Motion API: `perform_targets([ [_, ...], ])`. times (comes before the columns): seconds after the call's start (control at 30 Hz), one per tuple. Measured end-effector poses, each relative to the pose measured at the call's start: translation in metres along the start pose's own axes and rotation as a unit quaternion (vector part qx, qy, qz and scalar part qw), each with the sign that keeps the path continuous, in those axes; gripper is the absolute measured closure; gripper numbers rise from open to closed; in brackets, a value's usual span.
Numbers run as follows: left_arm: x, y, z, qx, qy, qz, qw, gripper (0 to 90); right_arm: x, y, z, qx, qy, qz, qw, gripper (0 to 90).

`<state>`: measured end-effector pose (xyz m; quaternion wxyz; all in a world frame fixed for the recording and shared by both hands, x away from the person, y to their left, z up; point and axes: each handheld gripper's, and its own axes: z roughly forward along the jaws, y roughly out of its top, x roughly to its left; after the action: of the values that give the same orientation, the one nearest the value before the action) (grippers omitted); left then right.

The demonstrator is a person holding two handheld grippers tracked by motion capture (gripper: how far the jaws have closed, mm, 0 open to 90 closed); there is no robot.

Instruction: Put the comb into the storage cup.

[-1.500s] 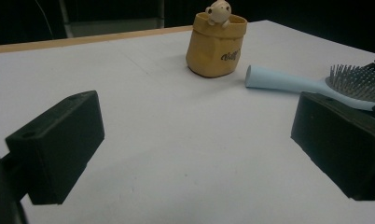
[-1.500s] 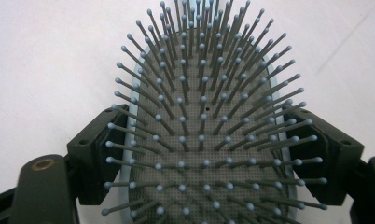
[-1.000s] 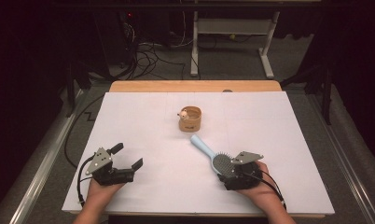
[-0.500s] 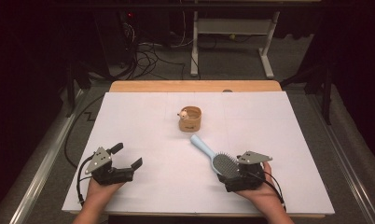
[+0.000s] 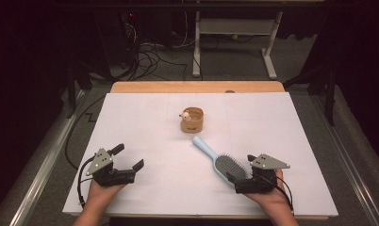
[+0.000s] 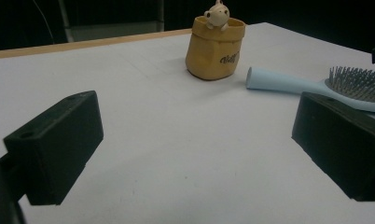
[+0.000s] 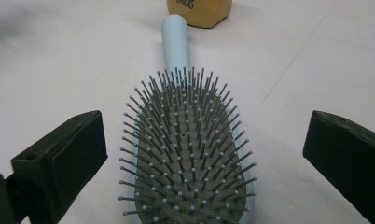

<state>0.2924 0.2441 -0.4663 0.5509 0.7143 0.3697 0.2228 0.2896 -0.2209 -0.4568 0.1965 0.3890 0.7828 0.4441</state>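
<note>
Two grippers, both with jaws spread wide. The right gripper (image 5: 244,181) sits at the head end of the hairbrush (image 5: 219,161), jaws straddling the bristle pad in its own view and gripping nothing. The left gripper (image 5: 129,159) rests near the left front of the white table (image 5: 145,122), well apart from the brush.

Likely risk: closing here catches the bristles or the rounded head edge, not the handle, so the brush could tilt or skid on the smooth surface — maybe toward the small tan pot (image 5: 192,119) near the handle tip.

Brush lies flat, bristles up. Long axis runs diagonally — head near-right, pale blue handle pointing away and left, toward the pot.
</note>
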Motion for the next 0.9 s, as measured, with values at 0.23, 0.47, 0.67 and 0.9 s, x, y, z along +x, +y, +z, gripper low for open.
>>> perform_targets([
  [0.23, 0.0, 0.0, 0.0, -0.004, 0.002, 0.002, 1.0, 0.0, -0.001, 0.001, 0.003, 0.035, 0.001, -0.002, 0.9994, 0.3],
  [0.47, 0.001, 0.0, 0.0, -0.005, 0.001, 0.002, 1.0, 0.0, 0.0, 0.002, 0.011, 0.106, -0.004, -0.017, 0.9942, 0.3],
  [0.67, 0.002, -0.001, 0.0, -0.004, 0.002, 0.001, 1.0, 0.0, -0.001, 0.006, 0.016, 0.158, -0.002, -0.032, 0.9869, 0.3],
  [0.9, 0.002, -0.001, 0.0, -0.004, 0.001, 0.001, 1.0, 0.0, 0.001, 0.017, 0.019, 0.208, 0.009, -0.052, 0.9768, 0.3],
])
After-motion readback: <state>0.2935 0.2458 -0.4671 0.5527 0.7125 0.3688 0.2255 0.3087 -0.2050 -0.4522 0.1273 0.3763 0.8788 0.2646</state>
